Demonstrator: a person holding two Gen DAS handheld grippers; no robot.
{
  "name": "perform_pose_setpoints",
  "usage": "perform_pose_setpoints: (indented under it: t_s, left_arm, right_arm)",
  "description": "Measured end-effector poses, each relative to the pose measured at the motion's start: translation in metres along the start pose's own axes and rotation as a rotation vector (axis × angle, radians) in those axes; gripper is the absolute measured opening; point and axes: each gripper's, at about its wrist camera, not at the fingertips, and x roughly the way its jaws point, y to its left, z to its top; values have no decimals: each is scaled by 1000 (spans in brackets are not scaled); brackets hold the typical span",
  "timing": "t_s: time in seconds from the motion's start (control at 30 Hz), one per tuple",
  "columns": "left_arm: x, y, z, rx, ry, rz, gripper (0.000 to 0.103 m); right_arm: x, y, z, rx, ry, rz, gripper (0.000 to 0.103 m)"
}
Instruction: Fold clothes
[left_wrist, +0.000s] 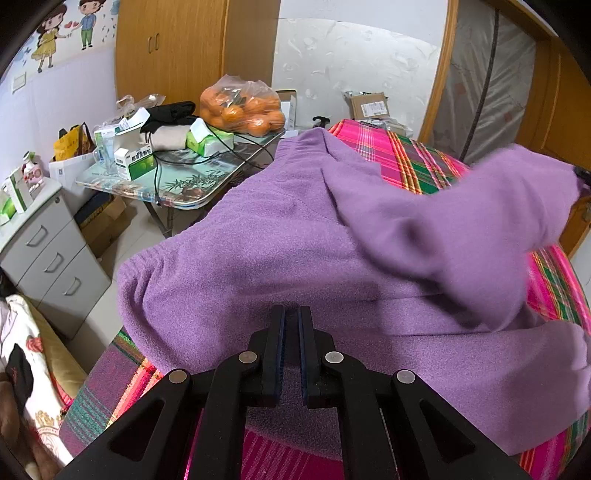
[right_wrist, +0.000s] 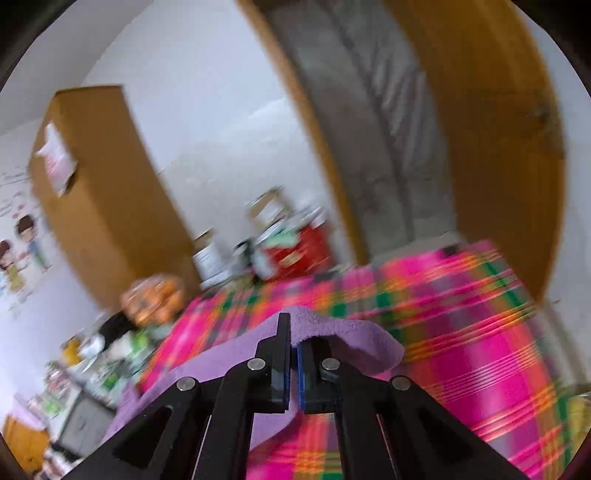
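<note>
A purple sweater (left_wrist: 258, 251) lies spread over a bed with a pink and green plaid sheet (left_wrist: 413, 158). My left gripper (left_wrist: 291, 314) sits low at the sweater's near edge. Its jaws are shut, with purple cloth showing between the finger bases. On the right of the left wrist view, a blurred fold of the sweater (left_wrist: 480, 221) is raised above the body. In the right wrist view, my right gripper (right_wrist: 292, 332) is shut on a piece of the purple sweater (right_wrist: 351, 336), which drapes over the right finger and hangs above the plaid sheet (right_wrist: 461, 332).
Left of the bed stands a glass-topped table (left_wrist: 192, 184) holding a bag of oranges (left_wrist: 243, 107), medicine boxes and cables. A grey drawer unit (left_wrist: 55, 258) is nearer, and a wooden wardrobe (left_wrist: 184, 44) stands behind. A wooden door frame (left_wrist: 439, 66) is at the far right.
</note>
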Motion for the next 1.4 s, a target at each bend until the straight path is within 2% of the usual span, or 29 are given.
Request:
perform_pose_setpoints:
  t_s: [0.2,0.3,0.33,0.37,0.47,0.53,0.6,0.67,0.8,0.87,0.93,1.13,1.17,1.23,1.33,1.4]
  left_arm:
    - [0,-1,0,9,1,10,6]
    - [1,-1,1,14,3,16,6]
    - [1,-1,1,15,3,17,6]
    - [1,-1,1,16,3,18,6]
    - [1,-2,1,22,4,23,6]
    - [1,-3,1,27,5,28,6]
    - [1,-4,1,33,5,35,6]
    - [1,-5,1,37,5,39,6]
    - [2,-6,1,42,5,45,6]
    - [2,-6,1,42,4,45,7]
    - [2,-5,1,36,4,38,6]
    - [1,-4,1,28,2,31,6]
    - [1,-3,1,28,2,31,6]
    - [1,-4,1,29,2,31,6]
    - [1,-4,1,30,3,32,6]
    - [1,-3,1,26,2,28,6]
  right_arm:
    - [-25,-42,13,53,-120,-129,3]
    - [-37,-68,7,126,-169,-245,4]
    - [-34,-77,2,147,-138,-283,9]
    - [-30,-86,-2,165,-106,-318,18]
    - [-21,-104,-22,196,-9,-368,36]
    - [-16,-106,-35,211,40,-372,37]
    - [-11,-104,-50,238,90,-349,37]
    - [-7,-97,-67,274,142,-280,41]
    - [37,-53,-93,245,341,-9,42]
    - [62,-31,-96,203,394,27,42]
    - [81,-21,-98,188,428,38,42]
    - [117,-12,-95,159,466,-17,41]
    - [122,-10,-95,154,472,-27,36]
    - [134,-7,-94,145,485,-45,3]
    - [149,-2,-92,131,491,-67,3]
    - [121,2,-71,135,347,-8,3]
